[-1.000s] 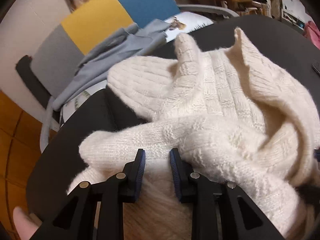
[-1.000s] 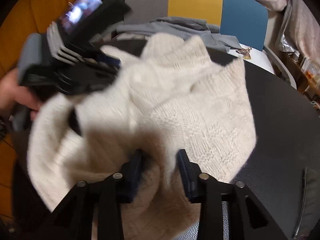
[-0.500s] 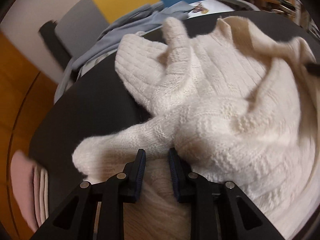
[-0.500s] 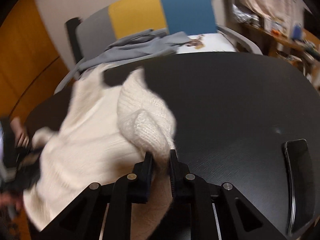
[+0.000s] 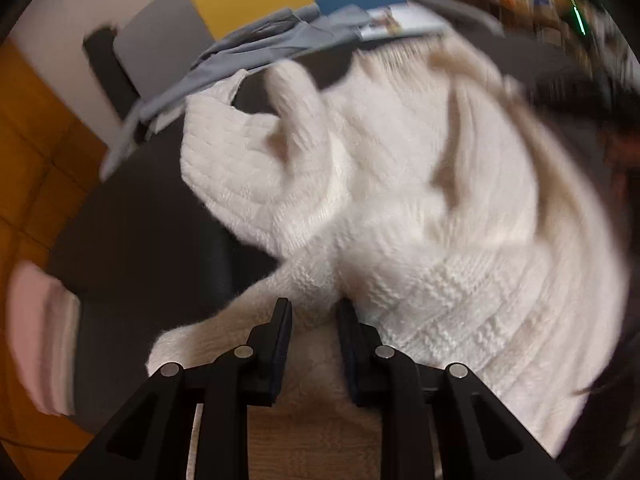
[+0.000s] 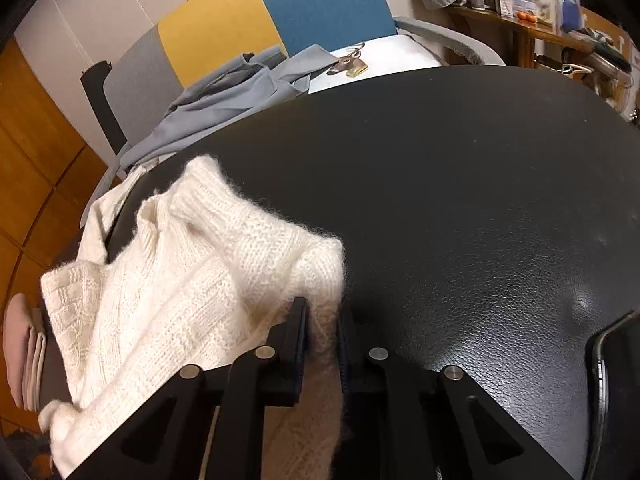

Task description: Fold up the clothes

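Observation:
A cream knitted sweater [image 5: 420, 208] lies bunched on a black table [image 5: 132, 240]. My left gripper [image 5: 314, 308] is shut on a fold of the sweater at its near edge, with one sleeve trailing left below the jaws. In the right wrist view the sweater [image 6: 172, 292] hangs to the left, and my right gripper [image 6: 322, 310] is shut on another part of its edge, held over the black table [image 6: 460, 200]. The left wrist view is blurred by motion.
A grey garment [image 6: 224, 104] drapes over a chair with grey, yellow and blue panels [image 6: 256, 32] behind the table. Folded pink cloth [image 6: 22, 356] sits at the left. A dark flat object [image 6: 612, 380] lies at the table's right edge. Cluttered shelves stand at the far right.
My right gripper has pulled its part of the sweater rightward, away from the left gripper, uncovering more table. The left gripper keeps its hold while the sweater spreads out in front of it.

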Tool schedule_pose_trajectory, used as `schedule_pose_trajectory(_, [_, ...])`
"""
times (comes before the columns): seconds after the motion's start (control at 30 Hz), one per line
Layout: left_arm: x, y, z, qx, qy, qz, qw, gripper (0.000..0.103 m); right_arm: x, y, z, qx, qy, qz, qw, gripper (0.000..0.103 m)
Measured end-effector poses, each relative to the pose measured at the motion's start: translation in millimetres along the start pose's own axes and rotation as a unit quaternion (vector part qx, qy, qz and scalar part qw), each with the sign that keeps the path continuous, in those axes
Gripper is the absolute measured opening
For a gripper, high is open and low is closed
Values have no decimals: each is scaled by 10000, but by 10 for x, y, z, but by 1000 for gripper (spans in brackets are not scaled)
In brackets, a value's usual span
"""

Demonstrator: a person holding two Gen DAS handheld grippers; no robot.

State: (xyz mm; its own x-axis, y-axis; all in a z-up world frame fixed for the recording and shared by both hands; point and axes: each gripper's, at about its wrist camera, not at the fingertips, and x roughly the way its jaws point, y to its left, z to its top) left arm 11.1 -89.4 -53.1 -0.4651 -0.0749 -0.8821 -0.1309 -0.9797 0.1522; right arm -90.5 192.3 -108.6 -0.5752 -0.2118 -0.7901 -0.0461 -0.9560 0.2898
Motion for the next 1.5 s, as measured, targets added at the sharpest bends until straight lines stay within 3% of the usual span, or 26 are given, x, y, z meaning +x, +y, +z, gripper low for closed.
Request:
schedule_pose_trajectory(0.1, [-202,390,220,-819,-368,-729,9933,24,-100,-21,9,13,-30,-40,10000,31])
schedule_pose_trajectory(0.17, [-370,502,311,-1077,-759,-797,9881,25,-238,21,-11,-35,-137,24,9999,35])
schedule_pose_trajectory(0.2, [-364,582,411,-1100,-863,-799,9869,26,-336,65,-32,-82,-225,94,9997,42])
schedule_pose_trajectory(0.27, [-249,658,634,-954,-903,-796,9881,26,-491,150,-95,-131,-307,202,9992,57])
schedule_pose_trajectory(0.37, [-61,563,864,-495,-780,-841,9922,26,-668,277,-211,-154,-308,316,9989,63])
schedule_pose_trajectory(0.47, [177,385,1028,-48,-573,-970,9936,26,-743,478,-364,-341,-152,132,9992,71])
schedule_pose_trajectory(0.6, [415,114,1070,596,-610,-674,9941,26,-792,738,-534,-764,-199,-30,9969,71])
schedule_pose_trajectory(0.67, [594,-46,1038,1119,-552,-142,9921,26,-704,935,-601,-1089,-99,-211,9938,71])
schedule_pose_trajectory(0.73, [809,-193,985,1617,-466,514,9844,27,-575,1104,-684,-1525,-36,-580,9866,71])
schedule_pose_trajectory(0.77, [890,-249,961,1797,-466,773,9796,28,-493,1177,-732,-1788,-21,-839,9803,68])
schedule_pose_trajectory(0.8, [890,-270,954,1853,-562,839,9775,31,-410,1238,-777,-2022,-3,-1084,9733,57])
schedule_pose_trajectory(0.83, [890,-291,946,1908,-658,905,9752,31,-328,1184,-788,-2022,36,-1196,9720,48])
schedule_pose_trajectory(0.87, [888,-301,943,1929,-725,922,9742,30,-252,1124,-798,-1998,76,-1279,9714,30])
schedule_pose_trajectory(0.9, [883,-275,953,1848,-712,782,9771,27,-231,1009,-787,-1764,118,-1095,9781,23])
schedule_pose_trajectory(1.03, [884,41,998,1048,-655,-242,9920,23,-303,591,-700,-711,62,-305,9970,17])
schedule_pose_trajectory(1.13, [892,223,1010,567,-620,-679,9941,24,-358,350,-661,-164,-33,-131,9998,16])
schedule_pose_trajectory(1.3, [865,234,966,504,-754,-355,9952,16,-390,157,-518,166,-177,-46,9997,13])
schedule_pose_trajectory(1.5, [925,688,831,-374,-497,336,9975,12,-117,181,39,-180,-261,-345,9989,12])
